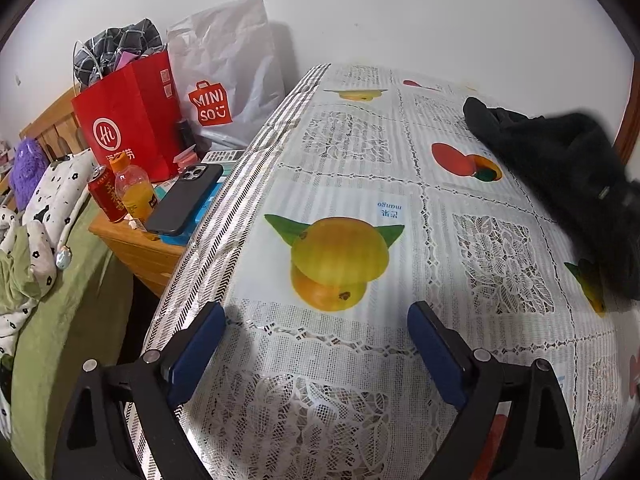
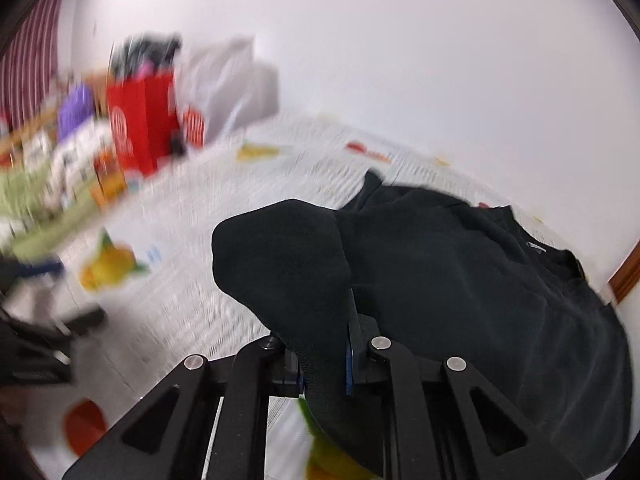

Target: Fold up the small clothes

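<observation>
Both wrist views look down along fingers, close over tablecloth (image 1: 360, 184); share red bag (image 1: 132, 120).

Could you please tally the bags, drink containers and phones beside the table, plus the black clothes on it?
Bags: 2, the red paper bag and the white Miniso bag
Drink containers: 2, the red can and the orange bottle
Phones: 1, the dark phone
Black clothes: 1 dark heap; pieces inside cannot be told apart
Total: 6

**Sharp left view, smeared right view**

Even, bright indoor light. The left wrist view is crisp, with soft shadows under the left gripper (image 1: 316, 328). The right wrist view is heavily motion-blurred. Both bend strongly, with dark corners.
</observation>
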The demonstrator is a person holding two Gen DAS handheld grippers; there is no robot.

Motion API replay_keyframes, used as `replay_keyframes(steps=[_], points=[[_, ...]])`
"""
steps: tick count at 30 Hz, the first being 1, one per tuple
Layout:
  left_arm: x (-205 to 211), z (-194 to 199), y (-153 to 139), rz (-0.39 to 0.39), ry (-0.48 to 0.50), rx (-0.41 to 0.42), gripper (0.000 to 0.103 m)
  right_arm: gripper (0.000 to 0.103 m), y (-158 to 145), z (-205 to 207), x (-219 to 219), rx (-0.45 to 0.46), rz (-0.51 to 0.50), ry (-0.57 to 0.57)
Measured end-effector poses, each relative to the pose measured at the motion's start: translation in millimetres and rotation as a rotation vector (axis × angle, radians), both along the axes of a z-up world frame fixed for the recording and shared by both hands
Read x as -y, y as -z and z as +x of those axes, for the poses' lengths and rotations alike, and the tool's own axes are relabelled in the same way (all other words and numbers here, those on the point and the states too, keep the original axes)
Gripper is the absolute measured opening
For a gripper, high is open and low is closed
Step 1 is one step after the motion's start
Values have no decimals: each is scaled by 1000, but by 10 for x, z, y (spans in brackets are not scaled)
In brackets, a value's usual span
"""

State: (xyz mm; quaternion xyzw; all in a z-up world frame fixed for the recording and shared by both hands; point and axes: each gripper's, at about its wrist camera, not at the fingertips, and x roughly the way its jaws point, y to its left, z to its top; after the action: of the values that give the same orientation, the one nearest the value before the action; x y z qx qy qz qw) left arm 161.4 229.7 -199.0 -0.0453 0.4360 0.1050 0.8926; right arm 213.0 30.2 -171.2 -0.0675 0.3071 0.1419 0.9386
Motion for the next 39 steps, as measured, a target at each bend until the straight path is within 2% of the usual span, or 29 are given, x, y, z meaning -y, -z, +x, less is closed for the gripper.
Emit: replay_keyframes(steps=[2,6,7,9,14,17,21,24,28,31,32,36,38,39], points=[[-14,-7,-2,-7,1,2,92,13,-181,-24,288,18,108,31],[-25,-7,-41,-11,5,-8,91,13,-482,-58,942,71,257,130],[-4,-1,-83,-8,4,-21,91,13,-545,-67,1147,79,296,157],[70,-27,-221,-32,30,4,91,12,-605,-131,1541,98,366,210],[498,-93,-556,9,139,95,91,12,-444,-479,2503,137,534,365],[846,-61,-634,-15,221,120,91,12,-138,-751,3016,116,620,471],[1407,7,-642,-33,341,133,91,13,263,-917,3377,4,589,564],[1932,36,-608,-46,440,129,91,19,468,-1025,3491,-65,557,568],[2622,54,-483,-74,598,83,91,33,452,-1195,3516,-30,452,597],[3071,70,-341,-41,703,44,91,49,437,-1182,3557,-20,425,568],[3198,78,-289,-25,726,32,91,54,450,-1149,3566,-25,428,553],[3494,151,-145,-5,758,11,90,54,540,-971,3643,-56,454,500],[3584,226,-109,-18,750,8,86,54,578,-905,3651,-65,470,496],[3623,267,-87,-15,745,14,76,53,604,-846,3660,-67,485,496]])
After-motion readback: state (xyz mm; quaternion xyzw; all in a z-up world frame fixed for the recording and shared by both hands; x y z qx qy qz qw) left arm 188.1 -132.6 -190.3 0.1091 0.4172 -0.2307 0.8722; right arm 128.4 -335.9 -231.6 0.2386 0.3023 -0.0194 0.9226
